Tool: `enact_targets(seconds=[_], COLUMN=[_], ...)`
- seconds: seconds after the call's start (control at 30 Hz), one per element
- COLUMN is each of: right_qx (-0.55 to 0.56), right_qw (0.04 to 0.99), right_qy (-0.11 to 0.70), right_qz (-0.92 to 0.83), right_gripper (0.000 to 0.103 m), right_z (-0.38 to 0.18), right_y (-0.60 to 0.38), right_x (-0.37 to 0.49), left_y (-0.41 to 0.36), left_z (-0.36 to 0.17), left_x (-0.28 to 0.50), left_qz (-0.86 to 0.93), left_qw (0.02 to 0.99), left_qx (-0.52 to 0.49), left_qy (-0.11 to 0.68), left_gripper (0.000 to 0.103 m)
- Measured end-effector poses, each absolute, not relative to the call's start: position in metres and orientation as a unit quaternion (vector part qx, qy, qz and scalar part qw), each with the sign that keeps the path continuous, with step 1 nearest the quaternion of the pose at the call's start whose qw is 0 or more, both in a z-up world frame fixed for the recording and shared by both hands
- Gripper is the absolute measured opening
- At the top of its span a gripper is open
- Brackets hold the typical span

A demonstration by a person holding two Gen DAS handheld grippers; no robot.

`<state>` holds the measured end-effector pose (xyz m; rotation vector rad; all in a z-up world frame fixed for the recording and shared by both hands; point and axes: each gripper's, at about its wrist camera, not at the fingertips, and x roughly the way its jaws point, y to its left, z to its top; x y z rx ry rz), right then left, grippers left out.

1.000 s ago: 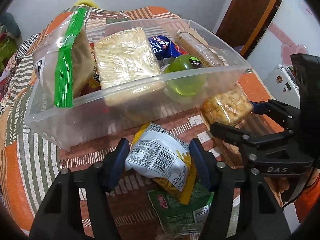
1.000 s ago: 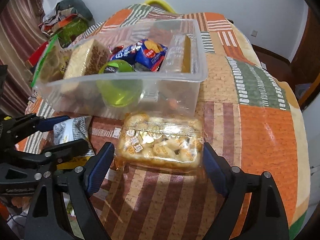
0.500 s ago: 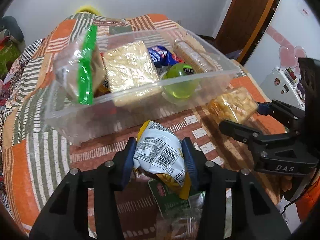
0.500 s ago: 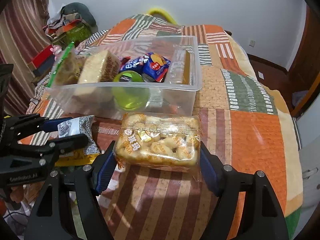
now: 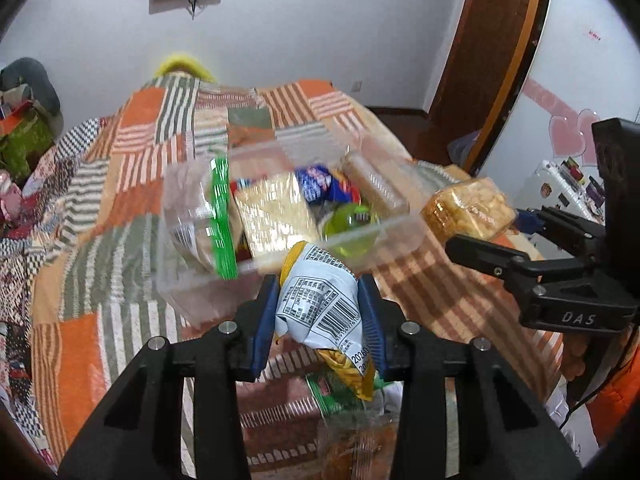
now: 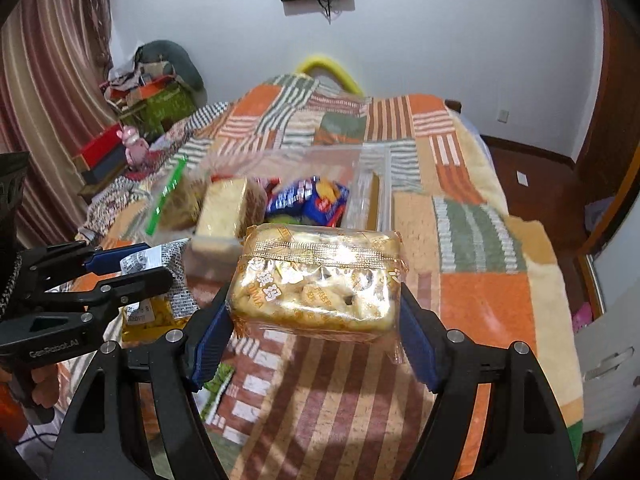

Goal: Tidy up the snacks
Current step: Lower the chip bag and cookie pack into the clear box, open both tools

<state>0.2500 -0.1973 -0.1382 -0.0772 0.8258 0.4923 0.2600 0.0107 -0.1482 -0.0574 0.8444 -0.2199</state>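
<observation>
My left gripper (image 5: 318,312) is shut on a white and yellow snack packet (image 5: 320,304) and holds it above the bed, just in front of the clear plastic bin (image 5: 188,280). My right gripper (image 6: 316,320) is shut on a clear golden pack of pastries (image 6: 318,292) and holds it lifted, to the right of the bin (image 6: 372,200). The bin holds a green-zip bag (image 5: 218,216), a cracker block (image 5: 272,212), a blue packet (image 5: 320,184), a green round tub (image 5: 352,220) and a long biscuit sleeve (image 5: 372,184). The pastry pack also shows in the left wrist view (image 5: 468,212).
The patchwork bedspread (image 6: 472,280) covers the bed. A green snack packet (image 5: 340,396) lies on it under my left gripper. Clutter and boxes (image 6: 152,100) stand past the bed's left side. A wooden door (image 5: 492,52) is at the right.
Both grippers closed on their snacks and lifted them off the bedspread. The bin now looks lower and farther away in both views.
</observation>
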Motion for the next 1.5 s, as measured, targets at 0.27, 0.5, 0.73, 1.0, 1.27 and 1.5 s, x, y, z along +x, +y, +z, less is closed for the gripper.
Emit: enact_targets(seconds=[0.27,0.5,0.73,1.0,1.27,1.5], right_qx=[-0.029,-0.021,-0.024,-0.022,-0.030,-0.035], right_qw=[0.896,0.899,0.899,0.893,0.883,0.878], right_qy=[0.373,0.365,0.363,0.381,0.406,0.414], right_qz=[0.238,0.242,0.242,0.239,0.236,0.239], right_gripper=[0.073,0.073,0.073,0.073,0.073,0.074], right_z=[-0.122,-0.117,-0.121,-0.135,-0.152,-0.158], right_y=[-0.187,-0.177,-0.169,-0.162,-0.153,-0.151], right_x=[0.264,0.283,0.299,0.320,0.335,0.336], left_y=[0.019,0.028,0.028,0.027,0.024,0.026], left_z=[-0.117,-0.107,-0.118,-0.134,-0.144,-0.153], left_x=[0.285,0.321,0.349,0.372,0.392,0.399], left_qz=[-0.094,-0.071,-0.056,-0.044,-0.028,-0.014], left_qw=[0.924,0.931,0.929,0.923,0.922,0.918], left_qx=[-0.037,-0.041,-0.033,-0.032,-0.020,-0.021], left_qy=[0.368,0.355,0.365,0.380,0.386,0.397], left_gripper=[0.040,0.040,0.040,0.040,0.040,0.046])
